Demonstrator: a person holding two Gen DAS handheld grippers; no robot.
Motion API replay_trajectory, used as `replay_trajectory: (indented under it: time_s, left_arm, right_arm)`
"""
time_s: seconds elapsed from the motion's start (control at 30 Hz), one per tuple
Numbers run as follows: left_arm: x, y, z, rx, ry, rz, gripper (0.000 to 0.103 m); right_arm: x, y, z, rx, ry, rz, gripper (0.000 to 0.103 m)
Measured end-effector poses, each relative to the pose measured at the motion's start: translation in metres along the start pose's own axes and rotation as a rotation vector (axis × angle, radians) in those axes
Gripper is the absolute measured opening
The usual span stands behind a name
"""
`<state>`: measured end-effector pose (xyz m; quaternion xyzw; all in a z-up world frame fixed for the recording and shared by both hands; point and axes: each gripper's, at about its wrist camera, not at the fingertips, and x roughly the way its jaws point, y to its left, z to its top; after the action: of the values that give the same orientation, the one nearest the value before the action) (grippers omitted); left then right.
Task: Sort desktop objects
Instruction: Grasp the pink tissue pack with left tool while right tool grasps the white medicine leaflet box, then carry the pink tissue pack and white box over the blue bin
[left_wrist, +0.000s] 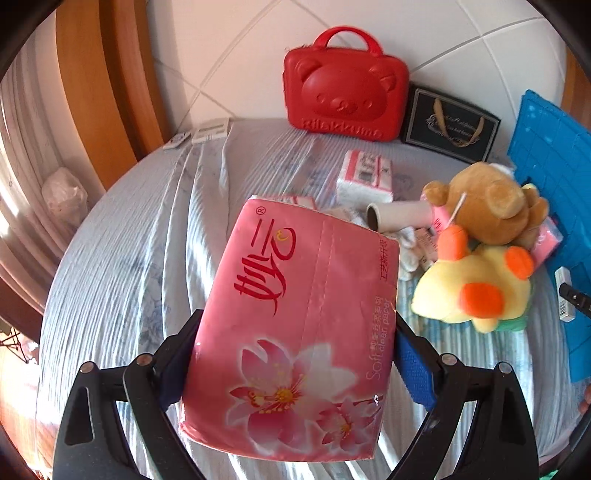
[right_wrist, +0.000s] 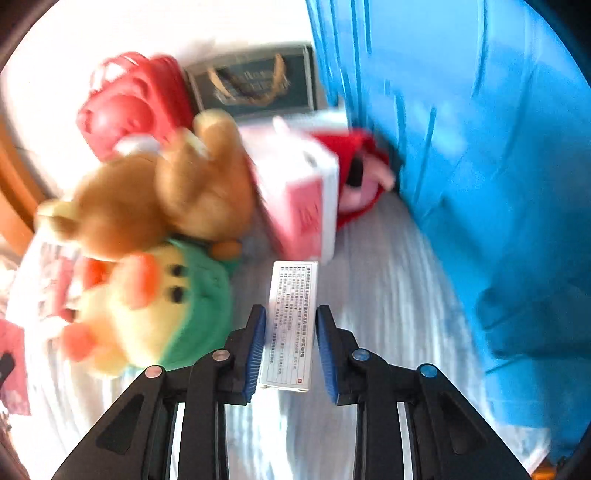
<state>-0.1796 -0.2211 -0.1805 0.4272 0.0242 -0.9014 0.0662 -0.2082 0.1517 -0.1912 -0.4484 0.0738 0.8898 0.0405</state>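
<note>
The left gripper has its jaws spread wide and pressed against both long sides of a pink tissue pack, which it holds tilted above the bed, a pale striped sheet covering it. The pack's far end points toward a red bear-faced case standing upright at the head of the bed, with a dark framed gift bag just beside it on the right.

Between pack and case lie a smaller white-and-pink tissue pack and a cardboard tube on its side. To the right, a brown plush bear rests on top of a yellow plush duck (orange beak and feet, green collar), and a blue bin stands at the right edge.

The right gripper has its jaws drawn in narrow around a small white printed box; the blue pads sit against, or very nearly against, its two long sides, and the box stands clear of the sheet beneath. In this blurred view the duck lies just left of the box, the bear behind it, and the blue bin fills the right side.
</note>
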Motion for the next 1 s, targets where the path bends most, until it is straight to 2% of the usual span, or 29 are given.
replay_trajectory:
  time_s: [0.13,0.27,0.47,0.67,0.8,1.0]
  left_arm:
    - [-0.030,-0.013,0.013,0.028,-0.061,-0.019,0.094]
    - [-0.063,-0.033,0.025,0.061,-0.135,-0.061,0.094]
    - [-0.115,-0.085,0.048,0.103,-0.256,-0.148,0.094]
    - [-0.160,-0.171,0.070,0.175,-0.345,-0.275,0.094]
    - [-0.187,-0.236,0.083,0.226,-0.381,-0.351,0.094]
    - [-0.226,-0.341,0.090,0.277,-0.389,-0.448,0.094]
  right_arm:
    - [-0.069,0.022,0.003,-0.056,-0.128,0.023,0.027]
    - [-0.122,0.044,0.030,-0.101,-0.263,0.015,0.027]
    - [-0.196,0.024,0.051,-0.116,-0.457,0.002,0.027]
    - [-0.239,-0.022,0.061,-0.098,-0.554,-0.002,0.027]
    - [-0.262,-0.072,0.070,-0.076,-0.604,-0.031,0.027]
    - [-0.284,-0.162,0.087,-0.028,-0.633,-0.142,0.027]
